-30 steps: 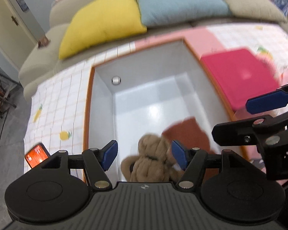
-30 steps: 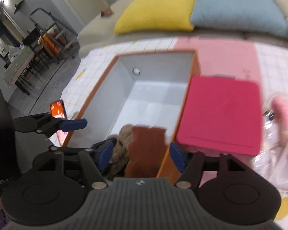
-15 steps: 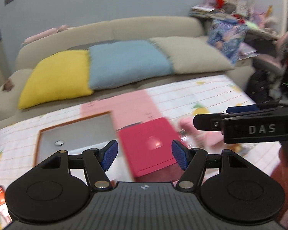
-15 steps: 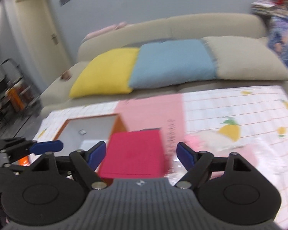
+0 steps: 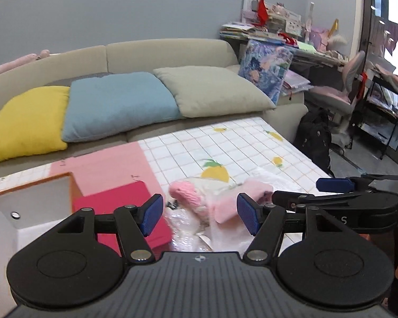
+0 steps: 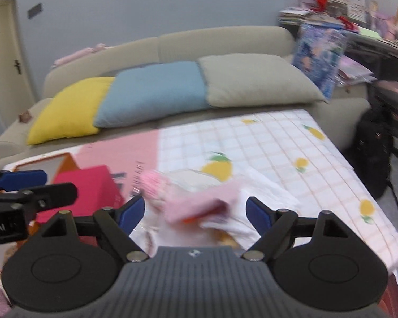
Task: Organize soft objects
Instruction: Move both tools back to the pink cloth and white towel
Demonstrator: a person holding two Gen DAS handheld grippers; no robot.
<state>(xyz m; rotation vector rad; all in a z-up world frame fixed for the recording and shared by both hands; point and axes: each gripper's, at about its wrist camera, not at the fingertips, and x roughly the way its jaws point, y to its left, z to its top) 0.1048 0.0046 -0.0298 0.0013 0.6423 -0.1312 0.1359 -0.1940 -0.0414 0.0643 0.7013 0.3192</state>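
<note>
Grippers (image 5: 200, 216) lifted from storage box (image 5: 26, 201), now facing pink plush (image 5: 185, 196)

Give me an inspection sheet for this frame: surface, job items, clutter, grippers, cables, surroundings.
Surface: checked lemon-print tablecloth with a pink mat on its left part.
Job items: pink plush toy on crinkled clear plastic; open storage box at left, magenta lid beside it.
Clutter: nothing else seen on the table.
Grippers: left gripper open, empty; right gripper open, empty; both face the plush.
Cables: nothing seen.
Surroundings: beige sofa with yellow, blue and grey cushions; cluttered desk, chair and black backpack at right.
</note>
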